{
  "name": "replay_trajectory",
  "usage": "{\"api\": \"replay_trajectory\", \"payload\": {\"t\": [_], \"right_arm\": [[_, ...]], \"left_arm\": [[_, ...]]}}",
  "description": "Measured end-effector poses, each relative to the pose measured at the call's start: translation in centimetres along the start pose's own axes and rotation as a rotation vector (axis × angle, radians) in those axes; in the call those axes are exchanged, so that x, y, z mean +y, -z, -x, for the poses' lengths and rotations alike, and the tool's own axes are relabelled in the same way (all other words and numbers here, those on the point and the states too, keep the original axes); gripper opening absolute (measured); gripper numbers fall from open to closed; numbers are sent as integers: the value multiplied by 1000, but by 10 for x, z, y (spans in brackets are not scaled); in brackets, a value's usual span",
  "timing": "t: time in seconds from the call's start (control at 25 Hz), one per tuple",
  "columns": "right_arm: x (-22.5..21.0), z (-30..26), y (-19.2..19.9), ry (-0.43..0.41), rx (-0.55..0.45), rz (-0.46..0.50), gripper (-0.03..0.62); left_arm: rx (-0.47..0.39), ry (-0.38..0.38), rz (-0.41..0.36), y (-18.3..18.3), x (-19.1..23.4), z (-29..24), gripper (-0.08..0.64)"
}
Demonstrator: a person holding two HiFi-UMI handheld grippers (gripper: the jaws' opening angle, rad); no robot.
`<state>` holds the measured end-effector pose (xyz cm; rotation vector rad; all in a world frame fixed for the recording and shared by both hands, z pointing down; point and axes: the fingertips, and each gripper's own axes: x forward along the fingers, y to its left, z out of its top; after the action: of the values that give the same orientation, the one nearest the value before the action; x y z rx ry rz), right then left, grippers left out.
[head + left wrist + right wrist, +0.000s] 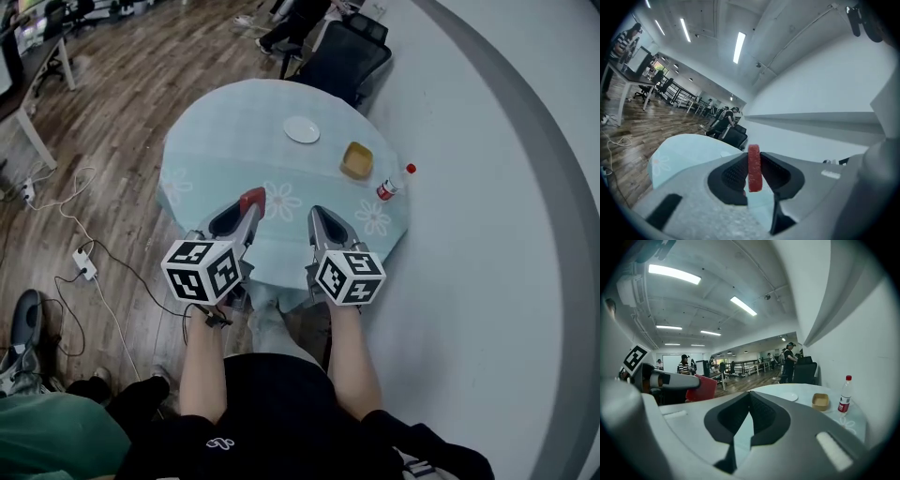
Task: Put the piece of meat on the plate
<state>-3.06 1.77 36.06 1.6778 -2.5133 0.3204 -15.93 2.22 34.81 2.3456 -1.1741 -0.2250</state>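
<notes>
A flat red piece of meat (251,199) stands on edge between the pads of my left gripper (251,210), which is shut on it over the near edge of the round table (216,141). In the left gripper view the meat (754,168) sticks up between the black pads. My right gripper (318,218) hangs beside it, shut and holding nothing, its tips meeting in its own view (749,397). The small white plate (302,129) lies at the table's far side, well beyond both grippers. The right gripper view shows the plate (785,396) and the meat (704,387) too.
A tan square bowl (356,159) and a red-capped bottle (394,183) stand at the table's right side. A black chair (342,58) sits behind the table. A white wall curves along the right. Cables and a power strip (86,264) lie on the wood floor at left.
</notes>
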Motion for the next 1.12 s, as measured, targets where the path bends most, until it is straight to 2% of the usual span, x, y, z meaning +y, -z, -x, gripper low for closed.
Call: {"api": "replay_trajectory", "payload": {"t": [0.16, 0.28, 0.44, 0.6, 0.8, 0.96, 1.12], "right_arm": [[-66, -63, 3, -6, 48, -22, 5], [-112, -108, 6, -5, 82, -39, 5], [-195, -162, 9, 40, 109, -106, 5], [-266, -200, 12, 78, 131, -144, 5], [-299, -235, 35, 75, 167, -210, 5], [-316, -258, 52, 72, 179, -242, 5], [-324, -263, 77, 84, 211, -264, 5]], "left_arm": [[46, -36, 41, 11, 23, -83, 81], [115, -65, 55, 21, 42, -144, 81], [206, -92, 68, 35, 63, -230, 81], [279, -107, 65, 42, 64, -304, 81], [370, -105, 63, 55, 78, -354, 81], [408, -98, 65, 65, 96, -390, 81], [473, -86, 76, 85, 121, -425, 81]]}}
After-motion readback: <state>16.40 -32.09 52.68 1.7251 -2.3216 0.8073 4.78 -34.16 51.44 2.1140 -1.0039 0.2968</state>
